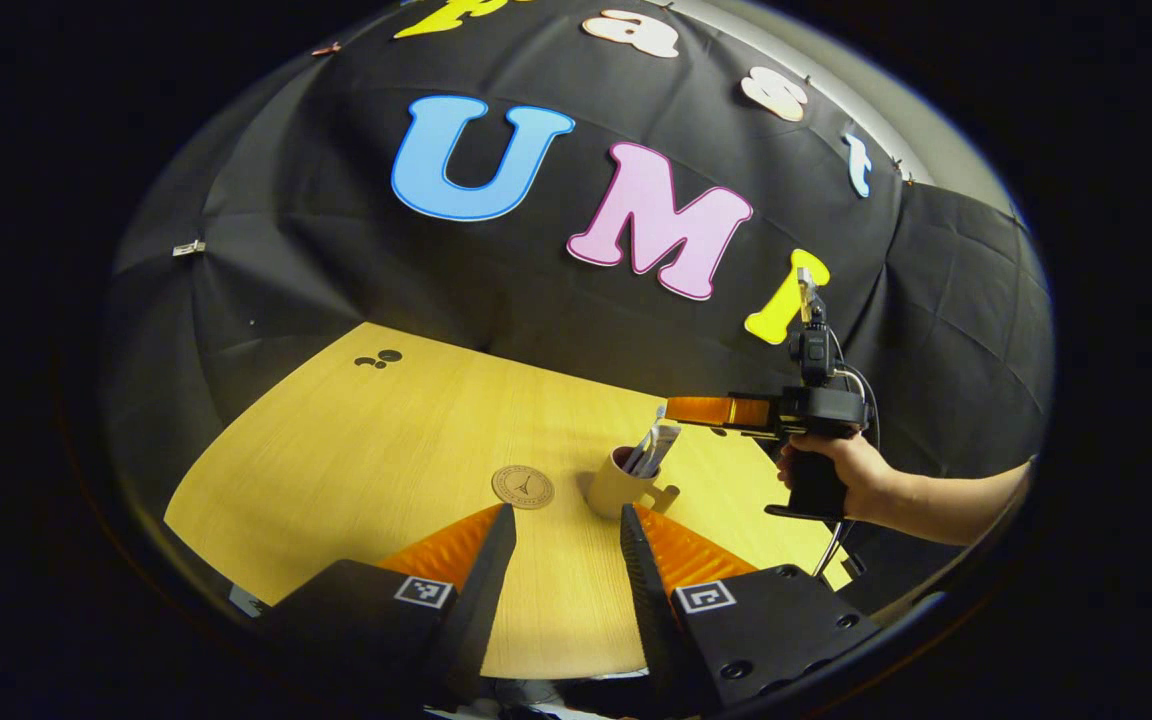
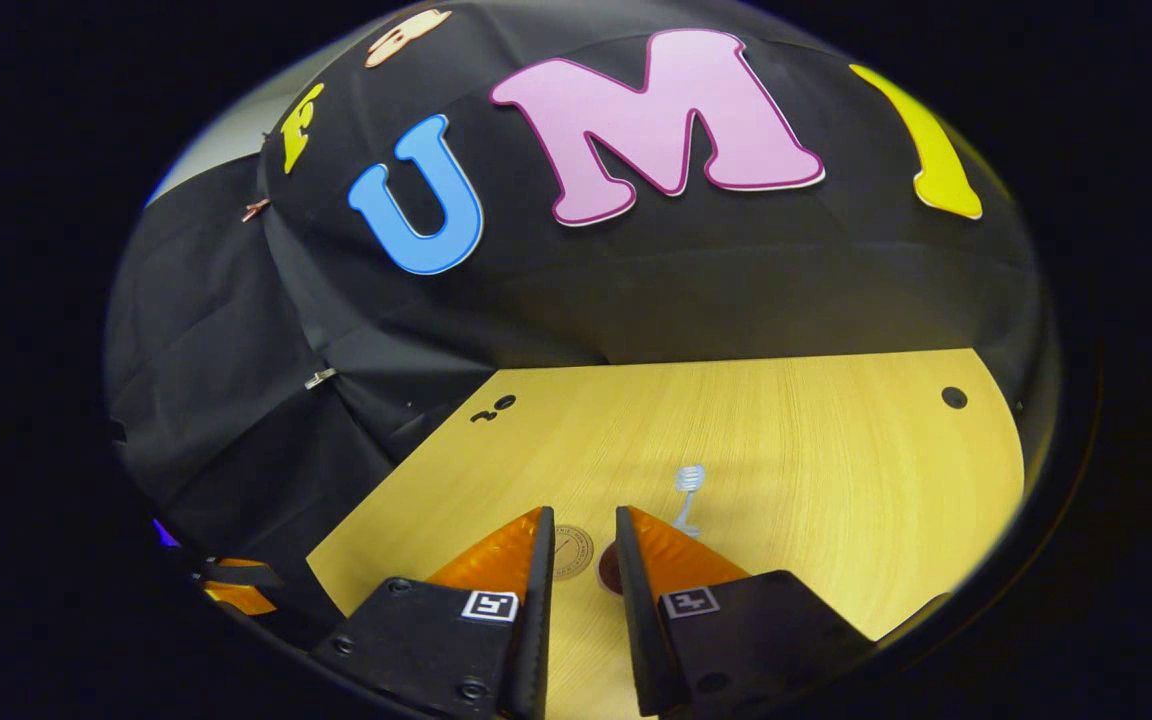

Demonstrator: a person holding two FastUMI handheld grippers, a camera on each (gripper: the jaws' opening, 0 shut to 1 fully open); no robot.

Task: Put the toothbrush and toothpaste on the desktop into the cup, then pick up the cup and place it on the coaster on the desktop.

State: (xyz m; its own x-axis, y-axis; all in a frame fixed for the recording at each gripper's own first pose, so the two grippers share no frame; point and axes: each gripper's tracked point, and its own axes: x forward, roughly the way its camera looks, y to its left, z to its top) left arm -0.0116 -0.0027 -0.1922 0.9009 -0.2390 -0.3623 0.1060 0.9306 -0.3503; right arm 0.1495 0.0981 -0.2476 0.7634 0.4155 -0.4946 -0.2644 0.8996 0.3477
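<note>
A cream cup (image 1: 619, 487) with a handle stands on the wooden desktop (image 1: 356, 450). A toothbrush (image 1: 648, 440) and a toothpaste tube (image 1: 663, 447) stick up out of it. The round brown coaster (image 1: 523, 487) lies just left of the cup, apart from it. My left gripper (image 1: 568, 530) is open, low over the desk in front of both. My right gripper (image 1: 711, 410), held by a hand (image 1: 851, 472), hovers just right of the brush top. In the right gripper view my right gripper (image 2: 581, 535) is open, above the coaster (image 2: 569, 552) and cup rim (image 2: 608, 572); the toothbrush head (image 2: 688, 479) rises past its right finger.
Black cloth walls close in the desk at the back and both sides. Small dark holes (image 1: 379, 358) mark the far left of the desktop, and another hole (image 2: 954, 397) sits near its far right corner. My left gripper's finger (image 2: 236, 592) shows low at the left.
</note>
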